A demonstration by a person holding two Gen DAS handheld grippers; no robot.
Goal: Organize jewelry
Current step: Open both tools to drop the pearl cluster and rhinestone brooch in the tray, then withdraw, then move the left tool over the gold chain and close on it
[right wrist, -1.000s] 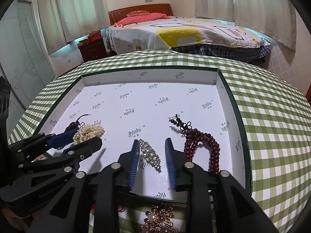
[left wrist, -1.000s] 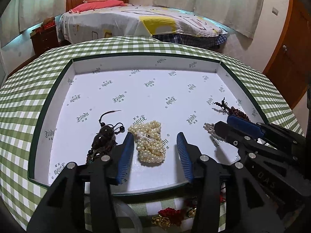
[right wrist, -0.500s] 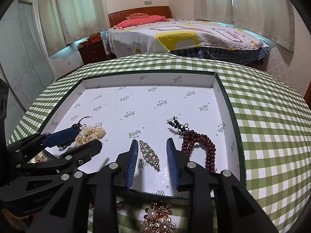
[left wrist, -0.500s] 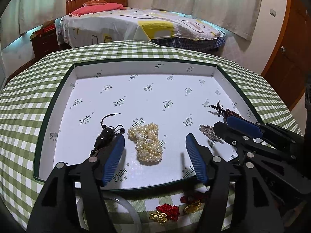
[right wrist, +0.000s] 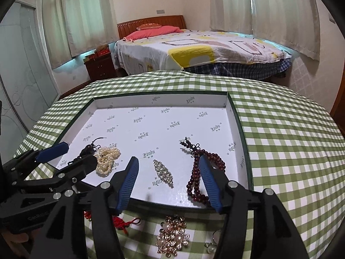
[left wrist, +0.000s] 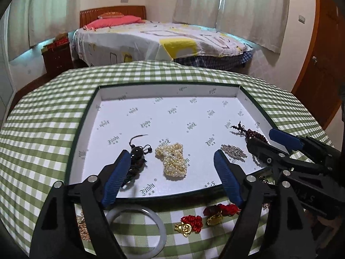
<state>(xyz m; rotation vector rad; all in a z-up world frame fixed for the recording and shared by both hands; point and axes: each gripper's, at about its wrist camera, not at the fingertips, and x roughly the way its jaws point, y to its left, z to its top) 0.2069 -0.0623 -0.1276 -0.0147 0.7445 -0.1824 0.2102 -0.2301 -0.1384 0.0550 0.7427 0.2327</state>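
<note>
A pearl bracelet (left wrist: 173, 161) was seen lying in the white tray (left wrist: 215, 90), between the spread blue pads of the empty left claw (left wrist: 172, 177). At three o'clock from it lay a rhinestone clip (right wrist: 162, 172), framed by the wide, empty right claw (right wrist: 170, 183). Repeated script logos lining the tray could not be read. A "DAS" marking was seen on the right claw's body.
</note>
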